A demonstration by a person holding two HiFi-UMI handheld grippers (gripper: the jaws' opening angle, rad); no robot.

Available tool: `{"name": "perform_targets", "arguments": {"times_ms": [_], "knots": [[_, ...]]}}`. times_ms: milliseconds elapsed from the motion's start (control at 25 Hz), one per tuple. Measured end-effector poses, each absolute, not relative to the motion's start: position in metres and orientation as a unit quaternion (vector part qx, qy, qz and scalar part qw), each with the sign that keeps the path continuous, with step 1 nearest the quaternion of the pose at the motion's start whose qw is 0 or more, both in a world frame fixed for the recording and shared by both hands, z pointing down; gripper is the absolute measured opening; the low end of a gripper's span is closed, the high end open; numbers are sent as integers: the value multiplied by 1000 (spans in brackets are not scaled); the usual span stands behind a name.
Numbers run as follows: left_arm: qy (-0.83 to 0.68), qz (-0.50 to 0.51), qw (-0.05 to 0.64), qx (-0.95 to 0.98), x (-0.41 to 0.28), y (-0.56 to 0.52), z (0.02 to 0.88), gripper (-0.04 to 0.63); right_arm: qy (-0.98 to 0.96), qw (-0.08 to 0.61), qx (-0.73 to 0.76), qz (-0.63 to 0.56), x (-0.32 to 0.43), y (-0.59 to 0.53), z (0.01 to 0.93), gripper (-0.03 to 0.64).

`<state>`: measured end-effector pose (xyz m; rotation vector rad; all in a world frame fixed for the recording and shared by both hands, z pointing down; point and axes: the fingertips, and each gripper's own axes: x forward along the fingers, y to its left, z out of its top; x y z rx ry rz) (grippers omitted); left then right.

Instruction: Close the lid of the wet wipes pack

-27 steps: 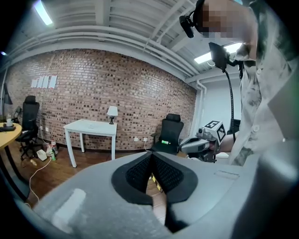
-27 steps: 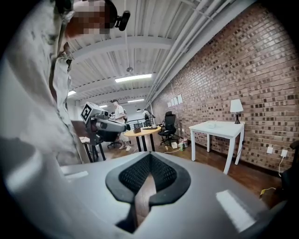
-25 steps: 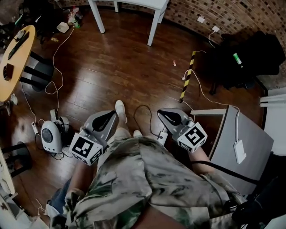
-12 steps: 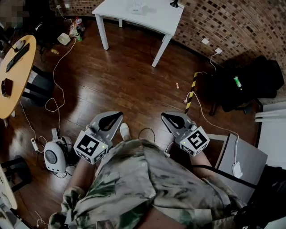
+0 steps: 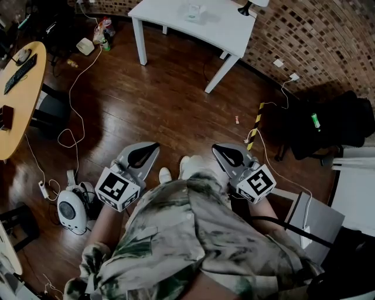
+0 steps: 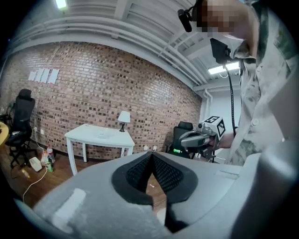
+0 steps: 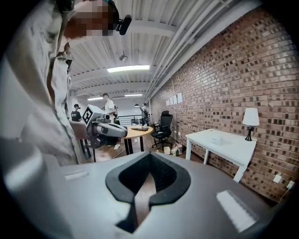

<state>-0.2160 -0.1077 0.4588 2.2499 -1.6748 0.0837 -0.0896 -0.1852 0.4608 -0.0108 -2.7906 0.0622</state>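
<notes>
Wipes pack lies on the white table, well apart from both grippers. It shows as a small pale shape; lid state not resolvable. Left gripper and right gripper have jaws pressed together, nothing between. Head view now shows more of the table than half a second ago.

1. Two tongs were in view: the left tongs and the right tongs.
2. Two desks stood on the floor: one white desk and one round wooden desk.
3. One lamp stood on the white desk.
4. One small pale item lay there too.
5. One yellow-and-black striped strip lay on the floor.
6. One round white appliance sat on the floor.
</notes>
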Motion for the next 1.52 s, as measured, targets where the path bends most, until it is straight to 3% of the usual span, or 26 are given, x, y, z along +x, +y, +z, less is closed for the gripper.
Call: {"name": "perform_targets", "arguments": {"times_ms": [360, 920, 1520], "knots": [[-610, 44, 166, 774, -268, -199, 470, 0, -987, 159, -25, 26, -147, -288, 480, 6], [-606, 79, 171, 773, -322, -427, 454, 0, -991, 123, -36, 33, -212, -506, 488, 6], [-571, 81, 159, 801, -379, -555, 470, 0, -990, 133, 2, 55, -287, -632, 529, 6]]}}
